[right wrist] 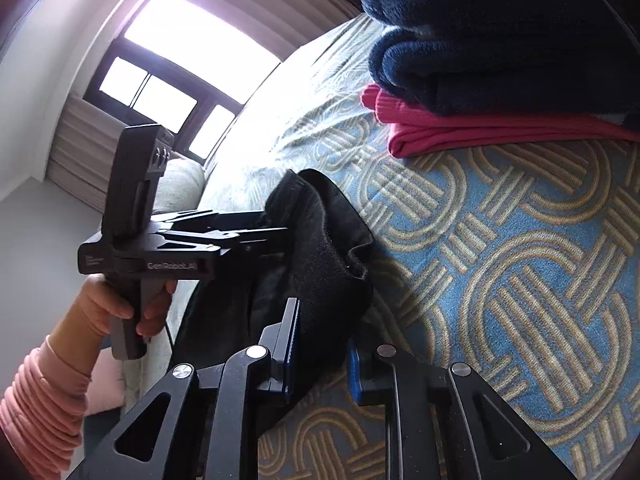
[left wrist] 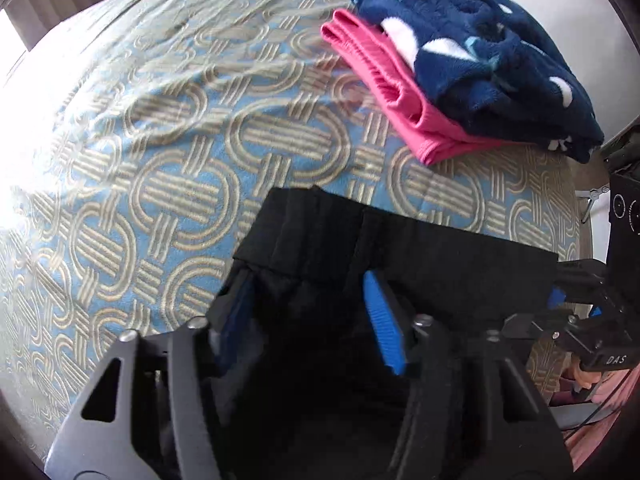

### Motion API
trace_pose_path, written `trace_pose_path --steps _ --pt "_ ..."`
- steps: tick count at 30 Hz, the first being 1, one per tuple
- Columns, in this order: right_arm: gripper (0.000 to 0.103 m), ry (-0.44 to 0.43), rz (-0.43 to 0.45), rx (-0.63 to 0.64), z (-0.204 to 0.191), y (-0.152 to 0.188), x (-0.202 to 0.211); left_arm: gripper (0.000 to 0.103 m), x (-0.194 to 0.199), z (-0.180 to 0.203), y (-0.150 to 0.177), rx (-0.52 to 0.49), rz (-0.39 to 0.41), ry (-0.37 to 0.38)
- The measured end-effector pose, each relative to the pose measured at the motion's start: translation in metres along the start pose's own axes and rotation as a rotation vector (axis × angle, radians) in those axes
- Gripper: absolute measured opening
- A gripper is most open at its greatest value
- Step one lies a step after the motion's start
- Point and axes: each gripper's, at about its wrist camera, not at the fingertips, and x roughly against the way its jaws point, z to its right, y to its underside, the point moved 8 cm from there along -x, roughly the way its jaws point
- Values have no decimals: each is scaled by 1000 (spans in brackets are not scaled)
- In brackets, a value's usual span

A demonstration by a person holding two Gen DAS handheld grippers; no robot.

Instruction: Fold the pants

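While the left hand-held gripper (left wrist: 312, 312) points down over the bed (left wrist: 160, 168), its ribbed blue pads (left wrist: 384, 320) stand apart, released, with the black pants (left wrist: 420, 248) lying slack between and beneath them. These pants are soft, matte knit, folded into a flat band with a wide hem at the far edge. At their right end the right hand-held gripper (right wrist: 324, 344) is clenched on a bunched fold of the same fabric. Beyond both grippers, to the right, sits a stack: a pink ribbed garment (left wrist: 400, 96) folded flat, and a fluffy navy fleece (left wrist: 480, 52) with white patches on top. A quilted blue cover with looping tan bands dresses the bed. A hand (right wrist: 120, 304) in a pink ribbed sleeve (right wrist: 44, 400) holds the left grip.
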Motion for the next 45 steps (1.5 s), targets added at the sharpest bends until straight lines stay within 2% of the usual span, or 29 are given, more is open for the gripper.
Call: trace_pose_path --steps 1,2,4,5,7,10,12,13,14,16,17,18,21,24,27,29,31,32,34,36,38,41,42,45 --pt "18 -7 14 15 -4 -1 7 38 5 5 -4 4 5 23" --pt "18 -16 33 29 -9 -3 15 24 9 8 -9 4 17 22" --pt "18 -10 74 55 -12 -6 33 22 14 15 -19 -28 47 11" --pt "18 10 86 65 -10 -7 38 15 14 19 -27 -37 77 12" --pt "18 40 47 53 3 -2 35 15 6 18 -41 -23 86 -9" --pt "19 76 -37 -41 33 13 22 15 -5 15 -41 16 60 -38" --pt "24 65 -29 -39 33 15 29 18 5 18 -40 12 79 -58" --pt "32 87 -19 -25 32 14 36 27 16 19 -37 19 85 -75" --pt "39 130 4 -7 32 12 44 39 31 19 -33 36 100 -92" --pt "42 273 81 53 38 6 63 50 71 21 -21 64 179 -92" --pt "42 320 107 87 39 6 73 56 93 23 -11 73 224 -86" --pt "42 331 119 108 39 5 80 59 114 26 2 77 261 -69" --pt "42 252 118 124 27 4 84 67 166 37 54 83 342 -37" --pt "42 219 83 200 4 10 78 68 197 39 124 129 352 -67" --pt "42 201 74 260 -23 13 72 68 206 30 195 250 345 -109" --pt "42 182 89 268 -39 10 71 68 205 22 235 377 351 -69" --pt "43 179 106 261 -47 5 80 68 194 24 267 490 338 36" --pt "45 188 117 258 -50 3 84 68 184 30 283 521 305 84" --pt "48 216 135 257 -55 0 88 68 158 47 306 512 246 131" --pt "49 235 138 269 -61 4 92 68 131 65 318 471 209 136" --pt "50 248 123 286 -68 14 94 68 107 77 320 442 184 159" --pt "50 254 86 294 -77 32 89 68 80 88 309 421 192 238" --pt "50 257 75 297 -80 38 87 68 75 85 304 421 197 225" --pt "50 261 65 300 -89 51 87 67 68 64 289 451 223 116"
